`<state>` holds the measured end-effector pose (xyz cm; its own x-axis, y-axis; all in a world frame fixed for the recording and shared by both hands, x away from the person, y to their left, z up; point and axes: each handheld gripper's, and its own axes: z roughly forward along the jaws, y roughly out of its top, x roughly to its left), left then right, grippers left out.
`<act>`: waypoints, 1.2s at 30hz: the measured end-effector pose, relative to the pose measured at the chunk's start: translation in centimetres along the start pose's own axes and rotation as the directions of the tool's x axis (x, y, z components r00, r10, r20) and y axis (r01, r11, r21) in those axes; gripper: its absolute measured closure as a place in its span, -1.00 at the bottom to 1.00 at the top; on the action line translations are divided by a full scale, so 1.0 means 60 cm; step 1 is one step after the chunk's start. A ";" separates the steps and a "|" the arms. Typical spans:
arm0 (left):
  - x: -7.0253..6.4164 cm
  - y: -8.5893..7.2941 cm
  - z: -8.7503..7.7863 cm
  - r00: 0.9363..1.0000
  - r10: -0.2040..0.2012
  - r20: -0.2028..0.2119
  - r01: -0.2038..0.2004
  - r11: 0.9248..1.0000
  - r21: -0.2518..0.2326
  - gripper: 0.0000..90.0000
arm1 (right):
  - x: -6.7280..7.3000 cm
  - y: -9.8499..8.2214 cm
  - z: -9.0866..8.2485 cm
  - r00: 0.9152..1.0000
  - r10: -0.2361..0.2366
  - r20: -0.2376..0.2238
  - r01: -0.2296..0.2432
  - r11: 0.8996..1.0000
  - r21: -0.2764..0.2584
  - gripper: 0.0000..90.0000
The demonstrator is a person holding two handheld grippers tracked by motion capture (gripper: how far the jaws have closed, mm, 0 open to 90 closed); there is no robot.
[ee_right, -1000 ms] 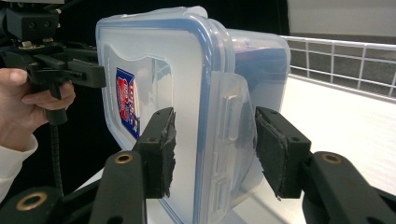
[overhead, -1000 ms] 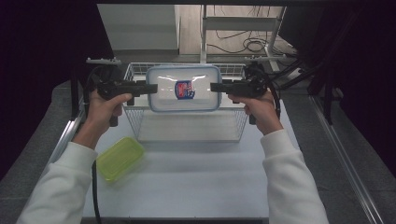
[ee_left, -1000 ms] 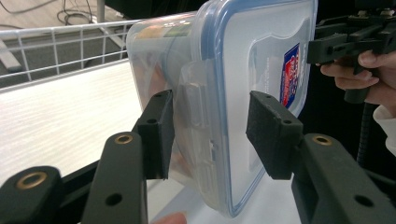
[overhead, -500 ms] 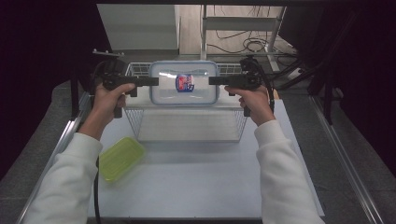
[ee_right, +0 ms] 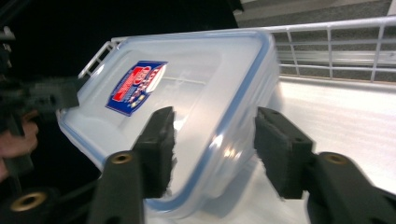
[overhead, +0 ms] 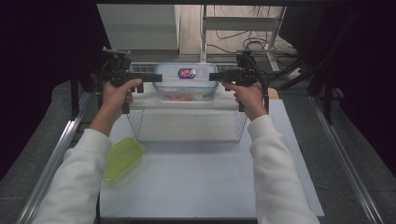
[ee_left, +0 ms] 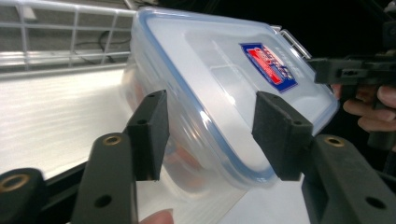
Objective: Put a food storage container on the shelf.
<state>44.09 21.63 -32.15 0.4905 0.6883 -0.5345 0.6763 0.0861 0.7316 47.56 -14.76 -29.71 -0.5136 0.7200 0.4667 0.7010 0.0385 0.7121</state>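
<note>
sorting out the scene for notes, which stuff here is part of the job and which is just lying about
In the job:
- clear lidded container
- wire basket, where the container rests
- left gripper, jaws just opening, astride the container's end
- right gripper, jaws astride the other end

Lying about:
- green lid on the table

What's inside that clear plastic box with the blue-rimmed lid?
Through the clear box wall something orange-red shows near the bottom. The frosted lid and its red-and-blue label cover the rest, so what the contents are cannot be told.
</note>
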 end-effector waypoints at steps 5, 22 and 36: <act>-0.005 -0.001 -0.009 0.999 0.009 -0.043 -0.010 1.000 -0.024 -0.39 | 0.004 -0.009 -0.010 1.000 -0.013 0.010 0.013 0.999 -0.034 0.02; -0.069 -0.138 -0.091 0.984 0.173 0.031 -0.173 0.985 -0.012 -0.52 | -0.001 -0.101 -0.100 0.981 -0.172 -0.087 0.169 0.985 -0.041 -0.09; -0.089 -0.296 -0.074 0.971 0.235 0.047 -0.238 0.966 0.096 -0.47 | -0.015 -0.286 -0.116 0.966 -0.221 -0.131 0.230 0.971 0.059 -0.21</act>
<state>27.06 19.63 -40.42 0.6608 0.6546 -0.3672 0.5896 -0.1499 0.7937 32.54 -20.90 -38.71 -0.7161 0.5966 0.3622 0.5917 0.2437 0.7684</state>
